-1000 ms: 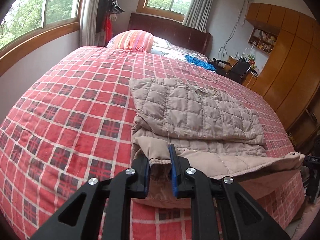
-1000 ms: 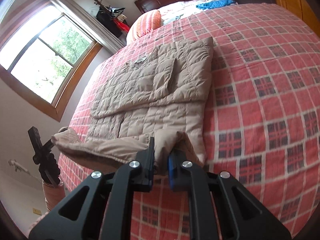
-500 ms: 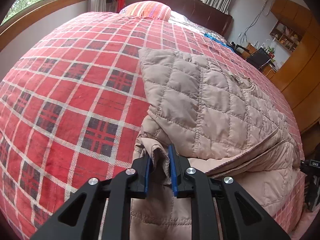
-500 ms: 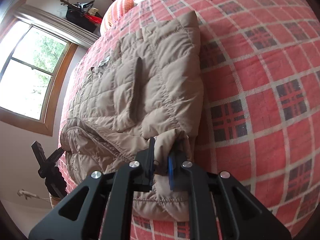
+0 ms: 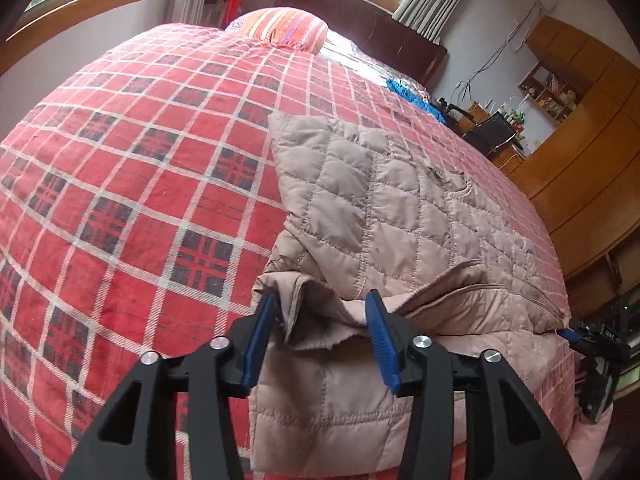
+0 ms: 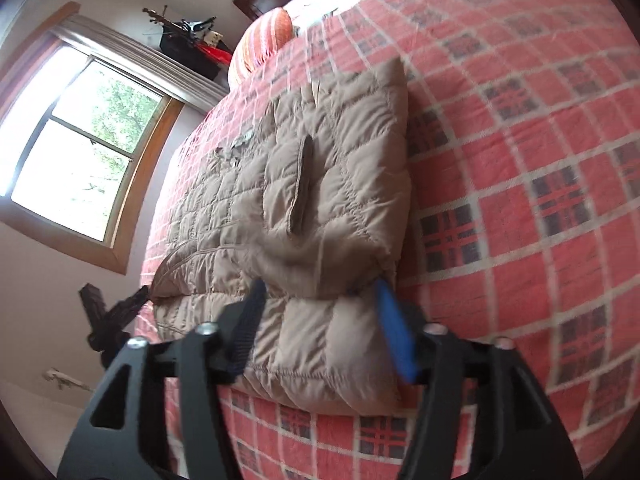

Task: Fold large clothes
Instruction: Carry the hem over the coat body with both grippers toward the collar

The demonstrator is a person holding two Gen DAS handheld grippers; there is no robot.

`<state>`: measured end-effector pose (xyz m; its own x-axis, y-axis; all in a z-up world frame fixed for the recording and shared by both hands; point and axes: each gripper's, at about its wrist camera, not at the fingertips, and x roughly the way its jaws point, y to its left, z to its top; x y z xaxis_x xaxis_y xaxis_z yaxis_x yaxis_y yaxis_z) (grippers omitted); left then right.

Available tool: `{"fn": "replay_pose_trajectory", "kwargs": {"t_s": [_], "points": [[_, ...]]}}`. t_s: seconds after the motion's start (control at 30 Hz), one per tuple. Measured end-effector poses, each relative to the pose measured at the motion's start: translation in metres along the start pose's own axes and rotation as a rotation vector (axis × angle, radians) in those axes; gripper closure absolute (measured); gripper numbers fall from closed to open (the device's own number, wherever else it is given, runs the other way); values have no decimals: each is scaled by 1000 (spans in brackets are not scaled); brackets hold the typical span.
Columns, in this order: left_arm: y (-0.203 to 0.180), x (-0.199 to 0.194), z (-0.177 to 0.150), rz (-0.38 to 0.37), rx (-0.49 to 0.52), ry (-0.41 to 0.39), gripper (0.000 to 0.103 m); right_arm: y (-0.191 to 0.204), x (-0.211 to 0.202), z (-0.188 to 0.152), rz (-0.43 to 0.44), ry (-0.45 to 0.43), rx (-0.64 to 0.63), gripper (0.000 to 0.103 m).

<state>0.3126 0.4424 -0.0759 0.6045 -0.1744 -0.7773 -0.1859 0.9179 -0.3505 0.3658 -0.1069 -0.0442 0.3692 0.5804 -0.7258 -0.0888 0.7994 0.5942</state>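
You see a beige quilted jacket [image 5: 384, 216] lying folded flat on the red plaid bedspread [image 5: 140, 184], its hem doubled over.

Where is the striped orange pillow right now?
In the left wrist view the striped orange pillow lies at the far end of the red plaid bedspread, before the dark wooden headboard, beyond the folded beige quilted jacket.

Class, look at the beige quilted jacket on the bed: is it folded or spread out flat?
Folded. The quilted jacket lies doubled on the plaid bedspread, its upper layer ending at a hem over the lower layer near both open hand-held grippers.
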Motion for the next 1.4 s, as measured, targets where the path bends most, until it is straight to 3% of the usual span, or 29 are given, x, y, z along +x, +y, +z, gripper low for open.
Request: {"fn": "replay_pose_trajectory", "kwargs": {"t_s": [0.17, 0.47, 0.53, 0.57, 0.63, 0.67, 0.7, 0.8, 1.0, 1.13, 1.3, 1.4], "points": [[8, -27, -11, 82, 42, -82, 38, 2, -16, -11, -18, -12, -59, 41], [5, 10, -21, 120, 82, -16, 33, -2, 31, -7, -28, 61, -31, 42], [1, 18, -21, 100, 82, -8, 33, 2, 41, -6, -51, 80, -42, 58], [-2, 21, -21, 90, 86, -2, 34, 4, 46, -7, -71, 85, -52, 64], [-8, 25, -23, 93, 95, 6, 52, 8, 47, -9, -90, 81, -69, 85], [-10, 26, -24, 89, 98, 14, 66, 9, 45, -10, -82, 77, -71, 91], [-12, 25, -26, 96, 97, 12, 77, 11, 41, -12, -73, 71, -76, 94], [-19, 13, -32, 92, 115, -20, 94, 21, 22, -20, -65, 26, -122, 96], [-32, -34, -45, 51, 155, -139, 97, 44, -15, -30, -22, -39, -184, 97], [-52, -70, -43, 38, 208, -258, 98, 65, -42, -24, -3, -104, -228, 98], [-78, -95, -8, 51, 254, -388, 98, 86, -62, 9, -21, -181, -253, 98], [-86, -92, 25, 47, 240, -420, 98, 93, -61, 41, -41, -201, -236, 98]]}}
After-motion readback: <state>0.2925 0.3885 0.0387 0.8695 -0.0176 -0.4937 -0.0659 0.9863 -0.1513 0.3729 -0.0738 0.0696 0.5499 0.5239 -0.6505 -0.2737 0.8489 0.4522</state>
